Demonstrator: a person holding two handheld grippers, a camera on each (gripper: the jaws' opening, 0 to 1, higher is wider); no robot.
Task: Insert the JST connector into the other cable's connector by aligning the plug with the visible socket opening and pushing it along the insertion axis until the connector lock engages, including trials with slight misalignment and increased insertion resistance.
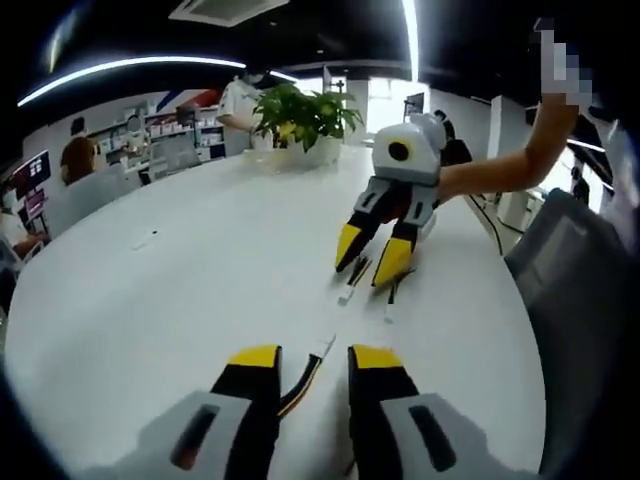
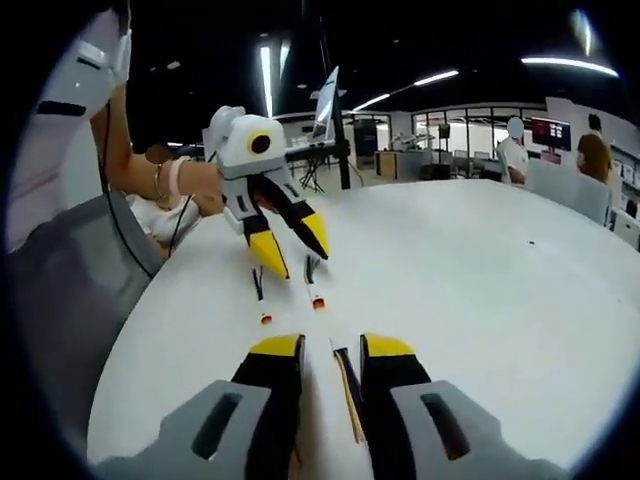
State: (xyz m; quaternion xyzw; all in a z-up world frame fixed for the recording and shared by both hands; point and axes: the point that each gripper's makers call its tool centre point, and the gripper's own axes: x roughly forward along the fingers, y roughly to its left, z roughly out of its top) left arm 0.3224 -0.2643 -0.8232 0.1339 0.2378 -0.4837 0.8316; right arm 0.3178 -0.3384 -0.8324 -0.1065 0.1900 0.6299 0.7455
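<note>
- Cables lie flat on a round white table [image 1: 150, 300], two of them, between the two hand-held grippers, which face each other across its near edge.
- In the left gripper view, the left gripper [image 1: 315, 360] sits low over the table with its yellow-tipped jaws apart at a moderate gap, gripping nothing.
- One cable [image 1: 308, 372], with dark and orange wires and a small white connector [image 1: 324, 345] at its end, runs up between those jaws; I cannot tell whether it touches either one.
- Farther along the same view, the right gripper [image 1: 368, 262] points down at the table, held by a person's bare arm [image 1: 500, 165] reaching in from the right edge.
- Its jaws are spread, and two short cable ends with pale connectors [image 1: 347, 292] lie on the table just beneath the tips.
- In the right gripper view, the right gripper [image 2: 333, 352] has its jaws parted, closed on nothing, with a thin dark and orange cable [image 2: 348, 392] lying on the table between them.
- There the left gripper [image 2: 297, 248] hangs tilted over the table near its left edge, jaws apart, above two short leads with orange-red tips [image 2: 318, 300].
- Potted green plant [image 1: 300, 118] stands at the table's far edge in the left gripper view.
- People sit at desks in the background of both views.
</note>
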